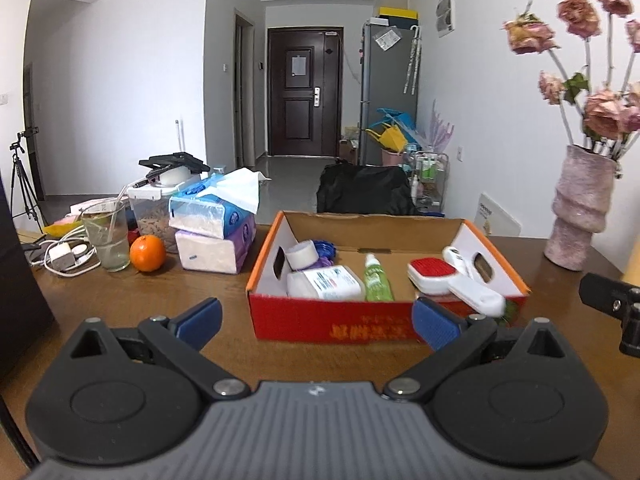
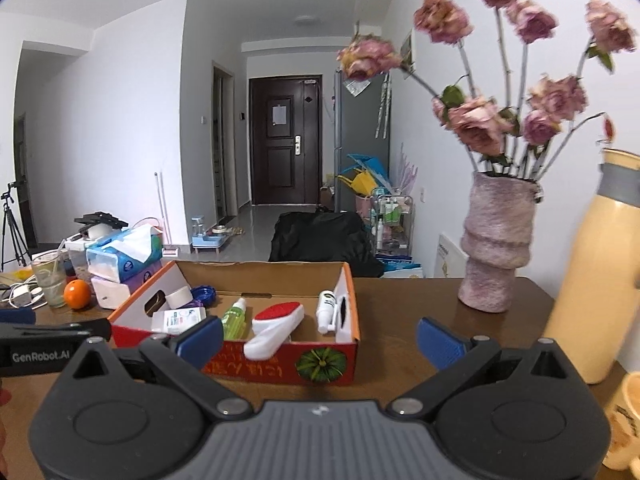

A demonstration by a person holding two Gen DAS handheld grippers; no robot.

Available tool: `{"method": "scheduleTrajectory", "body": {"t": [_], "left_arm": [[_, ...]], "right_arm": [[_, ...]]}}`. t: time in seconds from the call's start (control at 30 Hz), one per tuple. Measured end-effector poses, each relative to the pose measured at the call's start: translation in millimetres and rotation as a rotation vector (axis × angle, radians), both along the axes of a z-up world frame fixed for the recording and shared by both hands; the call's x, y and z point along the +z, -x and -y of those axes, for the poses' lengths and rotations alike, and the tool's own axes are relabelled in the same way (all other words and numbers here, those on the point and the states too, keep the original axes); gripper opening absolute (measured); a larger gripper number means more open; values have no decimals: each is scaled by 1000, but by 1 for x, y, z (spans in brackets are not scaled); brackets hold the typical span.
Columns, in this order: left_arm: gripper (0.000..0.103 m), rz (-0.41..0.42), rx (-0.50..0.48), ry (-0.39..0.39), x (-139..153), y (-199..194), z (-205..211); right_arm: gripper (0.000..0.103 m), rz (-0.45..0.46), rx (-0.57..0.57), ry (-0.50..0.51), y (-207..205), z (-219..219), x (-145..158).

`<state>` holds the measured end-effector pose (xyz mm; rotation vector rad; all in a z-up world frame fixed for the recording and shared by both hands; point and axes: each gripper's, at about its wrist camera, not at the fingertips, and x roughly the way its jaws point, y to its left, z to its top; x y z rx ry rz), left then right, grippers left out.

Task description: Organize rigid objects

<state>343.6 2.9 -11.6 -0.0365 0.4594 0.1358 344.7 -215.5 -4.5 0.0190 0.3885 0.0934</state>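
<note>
1. The left claw is spread wide with nothing between its blue pads, hovering over the brown wooden table just in front of the red-sided open cardboard box.
2. The right claw is likewise wide apart and holds nothing, near the box's front right corner.
3. Inside the box lie a white roll of tape, a white rectangular bottle with a blue-and-red label, a green tube with a white cap, a white spray bottle, and a white brush with a red pad whose handle overhangs the front wall.
4. Left of the box stand stacked tissue packs, an orange and a glass with a straw.
5. To the right stand a pink ridged vase of dried roses and a cream-yellow flask.
</note>
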Motion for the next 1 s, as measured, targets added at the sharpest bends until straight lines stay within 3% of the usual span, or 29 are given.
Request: {"method": "scheduleTrajectory", "body": {"t": [0.33,0.73,1.0], "left_arm": [[103,28,-45,17,11,104,11],[103,83,-79,1,39,238,25],[103,94,-85,-15,44,287,30]], "right_arm": [[103,9,-27,-1,111,16,2],[103,72,-40,7,246,22,34],[103,99,-47,27,298,25,44]]}}
